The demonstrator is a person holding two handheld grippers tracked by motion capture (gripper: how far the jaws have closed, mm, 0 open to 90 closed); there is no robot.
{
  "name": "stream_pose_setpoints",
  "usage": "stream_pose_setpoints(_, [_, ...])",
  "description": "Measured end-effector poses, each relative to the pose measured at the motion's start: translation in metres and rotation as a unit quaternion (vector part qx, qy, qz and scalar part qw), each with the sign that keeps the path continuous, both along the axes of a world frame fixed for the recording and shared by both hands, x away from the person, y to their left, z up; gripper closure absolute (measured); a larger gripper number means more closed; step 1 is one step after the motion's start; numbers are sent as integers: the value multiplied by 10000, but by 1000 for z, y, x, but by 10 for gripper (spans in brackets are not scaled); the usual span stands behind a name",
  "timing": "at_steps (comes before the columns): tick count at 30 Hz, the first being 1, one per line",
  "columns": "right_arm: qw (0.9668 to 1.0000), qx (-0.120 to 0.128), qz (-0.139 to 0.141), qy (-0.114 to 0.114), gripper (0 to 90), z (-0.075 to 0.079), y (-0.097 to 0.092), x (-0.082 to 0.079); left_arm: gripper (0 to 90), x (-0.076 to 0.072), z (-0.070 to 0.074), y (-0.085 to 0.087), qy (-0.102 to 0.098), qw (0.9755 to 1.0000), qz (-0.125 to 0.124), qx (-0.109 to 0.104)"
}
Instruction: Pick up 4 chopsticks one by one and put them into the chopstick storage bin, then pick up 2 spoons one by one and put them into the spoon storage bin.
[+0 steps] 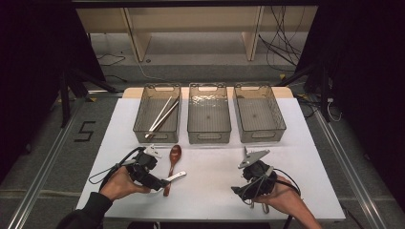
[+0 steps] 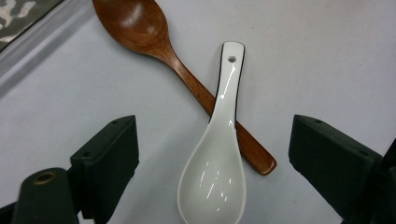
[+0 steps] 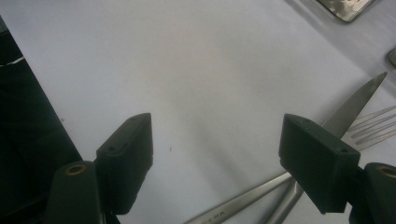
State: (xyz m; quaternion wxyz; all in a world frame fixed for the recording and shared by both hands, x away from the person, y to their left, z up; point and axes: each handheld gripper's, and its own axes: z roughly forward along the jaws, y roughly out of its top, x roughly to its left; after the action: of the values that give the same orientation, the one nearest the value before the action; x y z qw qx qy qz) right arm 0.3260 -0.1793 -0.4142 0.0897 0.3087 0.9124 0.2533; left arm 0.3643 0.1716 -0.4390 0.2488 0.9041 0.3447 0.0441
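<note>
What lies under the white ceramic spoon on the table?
The brown wooden spoon: its handle passes beneath the white ceramic spoon, crossing under its neck. That short covered stretch of handle is hidden; bowl and handle end show on either side.

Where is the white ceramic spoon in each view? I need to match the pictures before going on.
High view: the white spoon lies at lower centre-left, beside the left gripper, crossing the wooden spoon.
Left gripper view: it lies at bottom centre, between the open jaws, its handle over the wooden spoon's handle.
Right gripper view: not in it.
Shared landmark: the wooden spoon.
</note>
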Motion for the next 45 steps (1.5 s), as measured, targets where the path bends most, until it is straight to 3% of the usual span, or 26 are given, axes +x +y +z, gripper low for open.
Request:
stream_pose_setpoints(8, [10000, 4, -5, 11, 270, -1, 0, 0, 168, 1, -8, -5, 120, 9994, -164, 278])
stream_pose_setpoints(20, [10000, 2, -23, 18, 270, -1, -1, -1, 235, 4, -12, -10, 238, 9981, -399, 413])
stream_pose_setpoints(36, [10000, -18, -30, 30, 271, -2, -1, 0, 462, 13, -24, -17, 561, 9949, -662, 517])
stream_pose_setpoints(45, [10000, -36, 19, 20, 271, -2, 1, -1, 626, 18, -23, -20, 739, 9937, -752, 381])
